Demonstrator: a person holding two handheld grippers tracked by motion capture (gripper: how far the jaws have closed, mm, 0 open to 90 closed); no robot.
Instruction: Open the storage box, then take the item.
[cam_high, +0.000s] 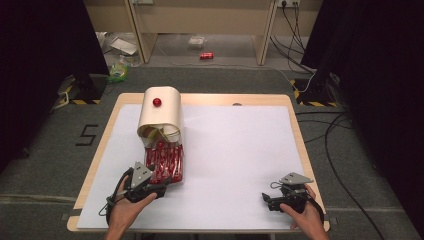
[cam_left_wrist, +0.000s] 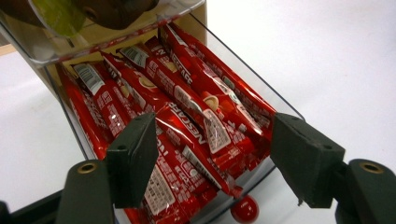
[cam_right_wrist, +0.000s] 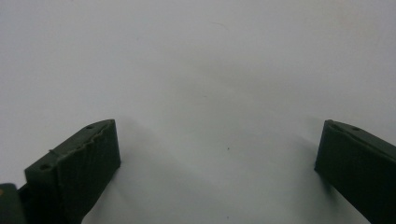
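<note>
**Left gripper over open sachet drawer, right gripper idle**

Hidden/unclear: the box (cam_high: 160, 112) interior is dark in the high view, contents above the drawer unreadable. In the left gripper view the upper compartment is cut off at 12 o'clock, just blurry green and brown shapes behind clear plastic. Sachet print partly legible, lower sachets cut off by the frame bottom. Can't tell whether the left pads touch any sachet.

Clear drawer (cam_left_wrist: 261, 88) is pulled out of the cream box toward the person, packed with red sachets (cam_left_wrist: 187, 112). Its red knob (cam_left_wrist: 244, 209) sits at 6 o'clock, just below the drawer front, between the jaws.

Left gripper (cam_left_wrist: 212, 154): jaws spread, nothing pinched; sachets lie between and beyond the pads, running toward 12 o'clock. In the high view the left gripper (cam_high: 161, 186) is at the drawer's near end, at 6 o'clock from the box.

Right gripper (cam_right_wrist: 217, 158): jaws spread wide over bare white table sheet (cam_right_wrist: 210, 70), nothing between. In the high view the right gripper (cam_high: 267, 200) is well apart from the drawer, at 4 o'clock from it.
</note>
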